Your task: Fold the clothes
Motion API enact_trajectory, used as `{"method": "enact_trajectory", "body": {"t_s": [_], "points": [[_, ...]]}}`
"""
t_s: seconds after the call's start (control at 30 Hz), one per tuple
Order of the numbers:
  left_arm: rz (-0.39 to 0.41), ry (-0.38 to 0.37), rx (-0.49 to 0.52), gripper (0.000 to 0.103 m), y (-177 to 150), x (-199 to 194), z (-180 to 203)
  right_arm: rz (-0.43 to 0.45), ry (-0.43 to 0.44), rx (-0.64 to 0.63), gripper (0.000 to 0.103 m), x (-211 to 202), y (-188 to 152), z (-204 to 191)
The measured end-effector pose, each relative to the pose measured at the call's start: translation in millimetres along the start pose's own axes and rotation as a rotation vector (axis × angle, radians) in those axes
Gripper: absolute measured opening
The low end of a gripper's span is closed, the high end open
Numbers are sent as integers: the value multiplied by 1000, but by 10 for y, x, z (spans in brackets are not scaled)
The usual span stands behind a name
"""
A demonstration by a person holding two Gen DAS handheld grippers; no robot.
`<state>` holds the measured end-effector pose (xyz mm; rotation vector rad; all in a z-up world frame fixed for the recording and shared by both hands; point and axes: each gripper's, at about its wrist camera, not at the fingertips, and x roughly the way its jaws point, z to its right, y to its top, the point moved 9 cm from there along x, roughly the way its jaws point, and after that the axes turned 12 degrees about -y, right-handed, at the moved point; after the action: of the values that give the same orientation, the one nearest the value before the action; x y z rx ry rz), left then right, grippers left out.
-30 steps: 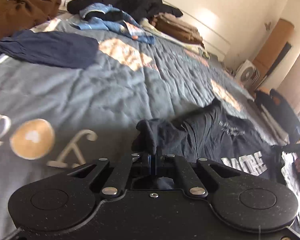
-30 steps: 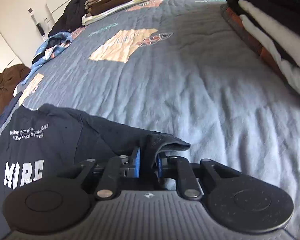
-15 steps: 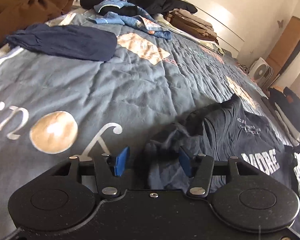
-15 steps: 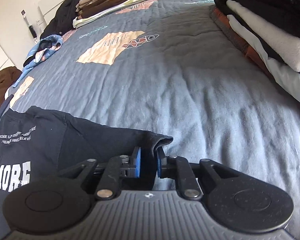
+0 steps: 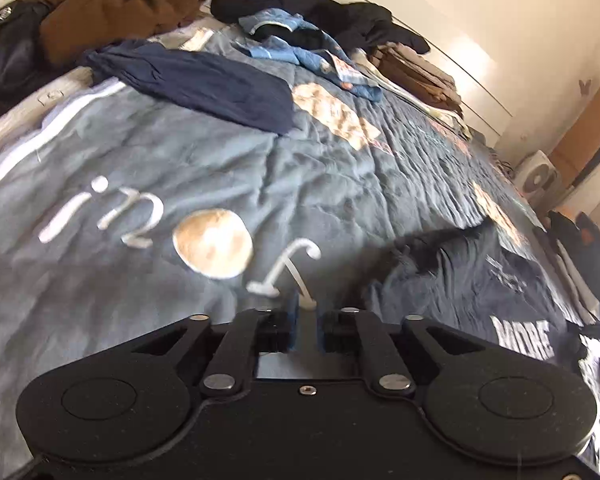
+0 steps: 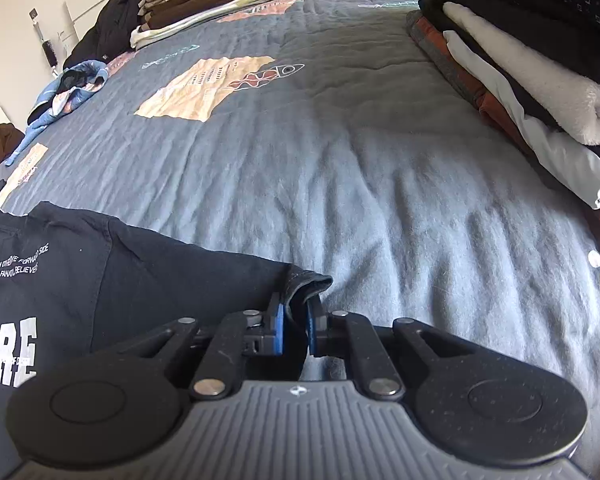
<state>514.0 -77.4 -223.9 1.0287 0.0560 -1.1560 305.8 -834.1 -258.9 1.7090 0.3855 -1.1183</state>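
A dark navy T-shirt (image 5: 480, 292) with white "MORE" lettering lies spread on the blue-grey bedspread (image 5: 140, 160). My left gripper (image 5: 308, 308) hovers over bare bedspread to the left of the shirt. Its jaws are closing, a narrow gap still shows, and nothing is between them. In the right wrist view the T-shirt (image 6: 100, 272) fills the lower left. My right gripper (image 6: 294, 312) is shut on a folded edge of the shirt, its jaws tightening slightly on the cloth, low over the bedspread (image 6: 340, 160).
A navy garment (image 5: 204, 88), a brown jacket (image 5: 100, 0), a light blue patterned garment (image 5: 300, 44) and black clothes (image 5: 320, 12) lie at the bed's far side. Folded stacks stand at the right (image 6: 520, 72) and far end (image 6: 220, 0). A fan (image 5: 540, 176) stands beyond the bed.
My left gripper let go of the shirt's sleeve, opened wide, moved left off the shirt, and its jaws have narrowed again. The right gripper keeps its hold on the shirt's edge.
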Motion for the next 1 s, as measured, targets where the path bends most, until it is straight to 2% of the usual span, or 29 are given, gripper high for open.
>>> {"method": "enact_trajectory", "body": {"t_s": [0.03, 0.07, 0.13, 0.17, 0.2, 0.23, 0.3, 0.37, 0.47, 0.53, 0.63, 0.73, 0.83, 0.93, 1.0], "points": [[-9, -7, 21, 61, -38, 29, 58, -6, 5, -7, 14, -17, -2, -13], [-14, -17, 54, 70, -78, 77, 128, -11, 8, -12, 14, -36, -4, -24], [-28, -42, 101, 72, -144, 194, 254, -17, 8, -10, 18, -104, -8, -39], [-40, -52, 103, 70, -186, 260, 291, -9, 16, -7, 24, -179, -9, -57], [-53, -61, 105, 63, -228, 326, 327, -2, 23, -5, 29, -254, -11, -76], [-65, -69, 109, 40, -271, 388, 365, 9, 33, 0, 33, -342, -12, -99], [-75, -57, 153, 10, -375, 410, 472, 45, 64, 17, 42, -580, -12, -176], [-61, -3, 287, 7, -531, 352, 676, 87, 100, 18, 47, -846, -14, -325], [-62, 125, 519, 7, -809, 319, 1027, 127, 172, -24, 53, -1190, -10, -718], [-52, 201, 657, 8, -965, 350, 1243, 146, 227, -66, 54, -1382, -4, -1101], [-42, 299, 820, 8, -1142, 489, 1555, 144, 324, -165, 56, -1652, -13, -1892], [-64, 324, 875, 8, -1291, 630, 1773, 126, 445, -286, 59, -1944, -55, -2876], [-75, 339, 871, 8, -1375, 677, 1899, 113, 533, -468, 67, -2186, -161, -3919], [-62, 327, 839, 8, -1475, 721, 1978, 86, 555, -661, 71, -2255, -362, -4884], [-55, 319, 832, 8, -1539, 758, 1981, 64, 537, -824, 71, -2209, -580, -5426]]}}
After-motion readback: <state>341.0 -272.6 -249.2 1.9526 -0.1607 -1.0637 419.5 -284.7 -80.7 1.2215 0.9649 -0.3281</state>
